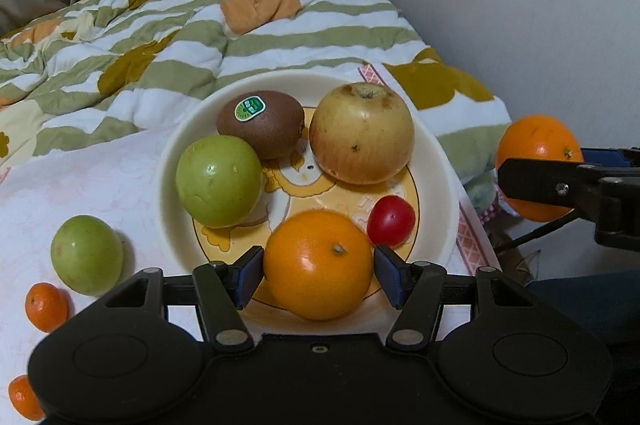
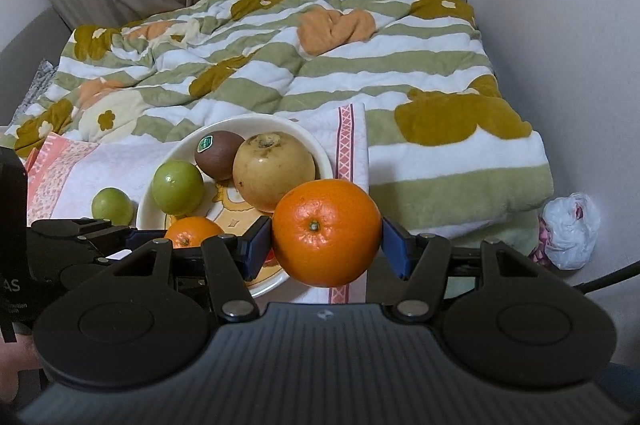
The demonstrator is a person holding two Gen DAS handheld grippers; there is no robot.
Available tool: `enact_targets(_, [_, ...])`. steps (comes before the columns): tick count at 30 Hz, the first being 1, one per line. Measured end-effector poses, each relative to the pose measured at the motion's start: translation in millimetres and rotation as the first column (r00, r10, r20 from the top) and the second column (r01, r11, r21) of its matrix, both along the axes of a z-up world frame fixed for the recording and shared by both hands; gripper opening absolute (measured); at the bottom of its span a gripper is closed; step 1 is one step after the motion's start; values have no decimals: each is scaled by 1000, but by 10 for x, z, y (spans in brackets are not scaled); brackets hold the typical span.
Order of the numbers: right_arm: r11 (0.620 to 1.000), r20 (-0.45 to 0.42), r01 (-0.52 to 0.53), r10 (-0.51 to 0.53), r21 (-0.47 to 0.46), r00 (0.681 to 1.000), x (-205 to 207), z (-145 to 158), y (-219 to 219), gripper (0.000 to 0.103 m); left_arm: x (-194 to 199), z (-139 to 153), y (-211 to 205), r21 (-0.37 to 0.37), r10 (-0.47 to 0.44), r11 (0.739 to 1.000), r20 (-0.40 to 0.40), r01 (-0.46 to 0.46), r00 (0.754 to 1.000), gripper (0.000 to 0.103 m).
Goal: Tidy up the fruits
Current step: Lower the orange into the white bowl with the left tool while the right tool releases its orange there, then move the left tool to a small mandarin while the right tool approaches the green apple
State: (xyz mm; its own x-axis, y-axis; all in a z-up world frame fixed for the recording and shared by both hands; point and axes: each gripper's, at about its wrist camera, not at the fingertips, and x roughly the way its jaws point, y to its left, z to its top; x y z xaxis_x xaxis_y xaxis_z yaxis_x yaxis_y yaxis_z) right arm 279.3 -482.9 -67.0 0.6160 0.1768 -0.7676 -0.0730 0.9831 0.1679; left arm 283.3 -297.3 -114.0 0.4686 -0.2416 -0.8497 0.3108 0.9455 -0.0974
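On the pink-patterned cloth (image 1: 100, 165), a glossy cream bowl (image 1: 168, 161) is sitting with a fuzzy brown kiwi (image 1: 262, 129) bearing a green sticker, a blemished yellow apple (image 1: 362, 133), a smooth green fruit (image 1: 218, 181), a small red tomato (image 1: 391, 221) and a dimpled orange (image 1: 318, 265) inside it. Beside the bowl, a second green fruit (image 1: 86, 255) and two small mandarins (image 1: 46, 307) are lying loose, with a striped fleece blanket (image 1: 240, 37) bunching up behind. The left gripper (image 1: 319, 273) is bracketing the bowl's orange, its blue pads (image 1: 250, 275) touching or nearly touching it, so I cannot tell whether it is gripped, while the right gripper (image 2: 326, 243) is clamping a second orange (image 2: 326, 233) above the bowl's near right rim.
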Motion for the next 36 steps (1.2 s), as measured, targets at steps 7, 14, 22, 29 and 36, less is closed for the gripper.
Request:
enact_targets(7, [1000,1,-11,11,-4,1000,59,23,75,74,-126,239,187,-2,10,1000,65,-10,998,100])
enact_targets(14, [997,-6,-73,74,2,997,119,-1,320,74,-246,463,657,-47,139,990,98,-135,985,100])
enact_targets(22, [991,-33,-133,132,-18,991,146,-185,561,74,-491,608,986,-82,239,970,132,-229,962,100])
enact_targets(29, [991,-32,-136,136,-10,990,152,-311,586,74,-754,669,1131,-122,284,956,156,-267,946,100])
enact_targets(36, [985,-13,-171,171,-14,985,125,-382,621,75,-900,676,1186,-116,302,952,174,-285,937,100])
